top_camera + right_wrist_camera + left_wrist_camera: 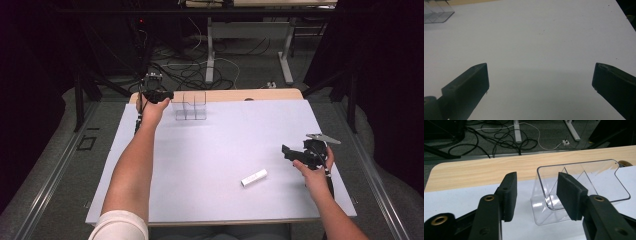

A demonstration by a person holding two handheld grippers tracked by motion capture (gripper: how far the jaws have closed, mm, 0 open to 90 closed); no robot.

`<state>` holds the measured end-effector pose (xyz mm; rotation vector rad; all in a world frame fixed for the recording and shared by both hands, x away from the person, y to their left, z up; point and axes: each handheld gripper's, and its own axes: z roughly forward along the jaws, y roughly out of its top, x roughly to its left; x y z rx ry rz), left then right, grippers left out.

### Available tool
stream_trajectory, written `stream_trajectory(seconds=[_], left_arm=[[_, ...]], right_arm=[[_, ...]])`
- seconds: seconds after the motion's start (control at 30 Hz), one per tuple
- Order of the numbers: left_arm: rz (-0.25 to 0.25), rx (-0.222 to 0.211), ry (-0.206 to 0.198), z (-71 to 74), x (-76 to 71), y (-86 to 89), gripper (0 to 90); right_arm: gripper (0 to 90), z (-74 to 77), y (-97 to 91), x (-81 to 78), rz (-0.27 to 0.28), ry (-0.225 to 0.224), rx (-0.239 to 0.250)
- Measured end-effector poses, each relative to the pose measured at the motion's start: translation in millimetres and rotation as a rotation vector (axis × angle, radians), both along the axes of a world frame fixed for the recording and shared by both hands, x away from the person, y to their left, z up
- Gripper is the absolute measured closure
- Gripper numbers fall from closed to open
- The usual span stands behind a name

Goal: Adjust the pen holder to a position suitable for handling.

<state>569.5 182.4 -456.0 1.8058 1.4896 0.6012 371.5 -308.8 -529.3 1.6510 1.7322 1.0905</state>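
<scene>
Worktop (pixel 220 150) covered by a pale sheet carries few things: a clear plastic box (pixel 190 106) with inner dividers stands near the far left corner, and a small white block (pixel 254 177) lies flat toward the near right, well apart from the box. The left gripper (pixel 167 96) sits at the box's left end; in the left gripper view its jaws stand partly apart, one pad (pixel 510 192) outside the clear plastic box (pixel 579 185) on the sheet side and the other over the box's opening, with the near corner wall between them, though whether either pad touches the wall cannot be told. The right gripper (pixel 290 152) hovers over bare sheet at the right side, just right of the white block; in the right gripper view its jaws are spread wide with nothing between them, and a corner of the clear plastic box (pixel 435 12) shows far off at the upper left. Nothing lies between the box and the block. Beyond the worktop's wooden far edge (pixel 486 172), the floor holds a tangle of dark cables (pixel 195 70) and the metal legs (pixel 210 50) of another table; dark curtains close in both sides.
</scene>
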Motion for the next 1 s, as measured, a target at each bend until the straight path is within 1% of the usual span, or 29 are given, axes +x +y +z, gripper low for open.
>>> stream_trajectory(seconds=[0.03,0.07,0.17,0.3,0.43,0.5,0.53,0.6,0.67,0.73,0.77,0.8,0.87,0.93,0.97,1.0], left_arm=[[0.000,0.008,0.010,-0.2,0.2,-0.7,54.2],[-0.003,0.000,0.004,-1.8,1.0,-1.4,54.4],[0.001,0.010,0.026,-3.6,1.8,-2.6,55.3],[0.016,0.006,0.035,-6.4,2.6,-4.3,57.2],[0.017,0.007,0.046,-9.0,3.7,-5.1,57.7],[0.017,0.009,0.049,-10.1,4.4,-5.1,59.6],[0.014,0.014,0.061,-9.9,4.5,-5.0,59.6],[0.018,0.013,0.060,-11.4,5.0,-5.5,61.3],[0.022,0.014,0.076,-11.8,5.0,-5.9,62.6],[0.026,0.007,0.079,-12.6,5.2,-6.5,63.0],[0.024,0.003,0.083,-12.5,5.2,-6.7,63.8],[0.024,-0.001,0.074,-13.3,5.5,-7.3,64.0],[0.022,0.008,0.075,-13.3,5.7,-8.1,65.1],[0.023,0.008,0.077,-13.5,5.9,-8.0,65.7],[0.028,0.008,0.072,-14.3,6.2,-8.2,67.8],[0.030,0.006,0.090,-14.2,6.1,-7.5,68.9]], right_arm=[[0.5,-0.1,0.1,0.1,0.000,0.001,0.000],[0.7,-0.3,0.2,0.2,0.001,0.001,0.001],[0.8,-0.4,0.3,0.2,0.001,0.003,0.002],[0.8,-0.2,0.3,0.2,-0.001,0.007,0.010],[0.8,-0.4,0.3,0.4,-0.002,0.009,0.010],[0.8,-0.3,0.0,0.4,-0.001,0.009,0.010],[0.8,-0.3,0.0,0.4,-0.001,0.009,0.010],[0.8,-0.3,0.1,0.4,0.000,0.009,0.011],[0.8,-0.4,0.8,0.3,-0.006,0.014,0.017],[0.8,-0.5,0.4,0.4,-0.004,0.013,0.015],[0.8,-0.7,-0.9,0.9,0.003,0.006,0.009],[0.8,-0.5,0.0,0.6,-0.003,0.011,0.018],[0.8,-0.7,-0.2,0.7,-0.003,0.013,0.017],[0.8,-1.0,-0.5,0.9,-0.001,0.011,0.013],[0.8,-0.9,-0.3,0.8,-0.001,0.013,0.016],[0.8,-1.3,-1.1,1.2,0.004,0.007,0.005]])
